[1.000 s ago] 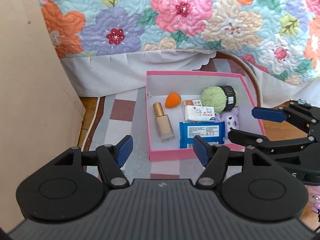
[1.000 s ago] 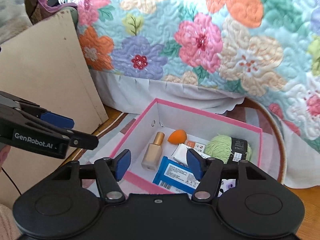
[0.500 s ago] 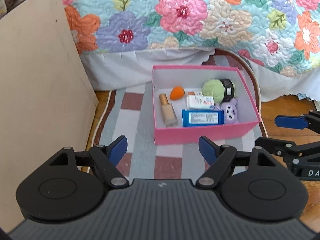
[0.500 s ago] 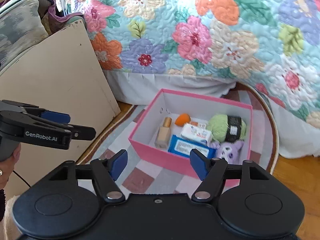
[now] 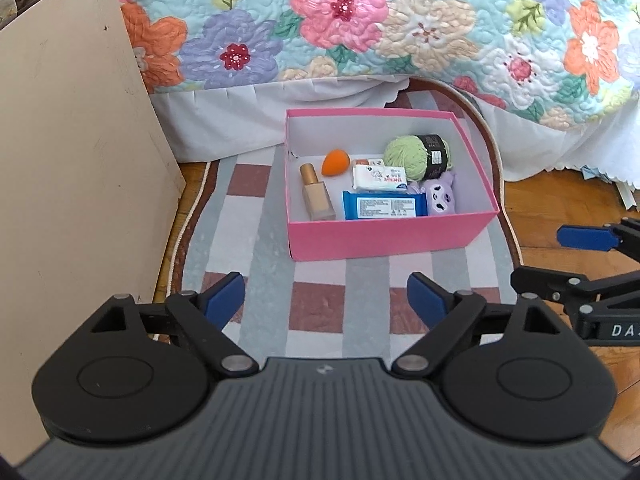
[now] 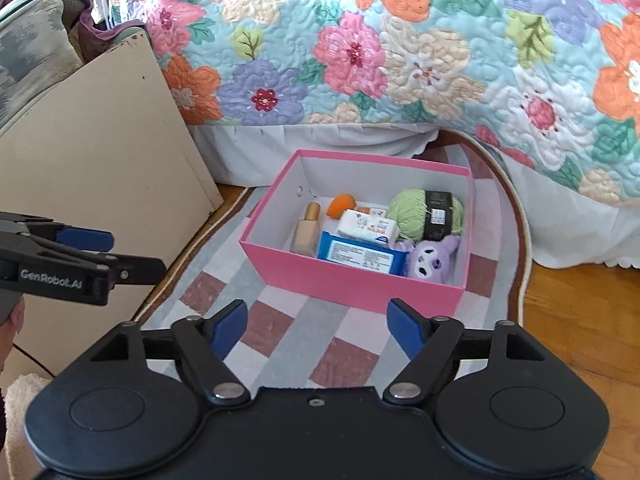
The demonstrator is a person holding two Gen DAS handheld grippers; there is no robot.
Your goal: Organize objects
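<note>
Pink box (image 5: 384, 236), packed with foundation bottle (image 5: 316, 199), sponge (image 5: 336, 161), wipes (image 5: 383, 209) and yarn (image 5: 416, 155), sits on the checked rug (image 5: 320, 312) beside the bed, both the left gripper (image 5: 326, 300) and the right gripper (image 6: 316, 326) wide open, empty, well placed to retreat without nudging it.

Left gripper (image 5: 326, 298) and right gripper (image 6: 316, 326) hover, fingers spread, empty.

Box (image 6: 352, 280): set on the rug (image 6: 280, 344), packed with bottle (image 6: 306, 230), sponge (image 6: 342, 205), wipes (image 6: 360, 256), yarn (image 6: 416, 212), toy (image 6: 430, 260).
Right gripper (image 6: 318, 326): held wide apart, nothing gripped.
Left gripper (image 6: 120, 252): seen at left.
</note>
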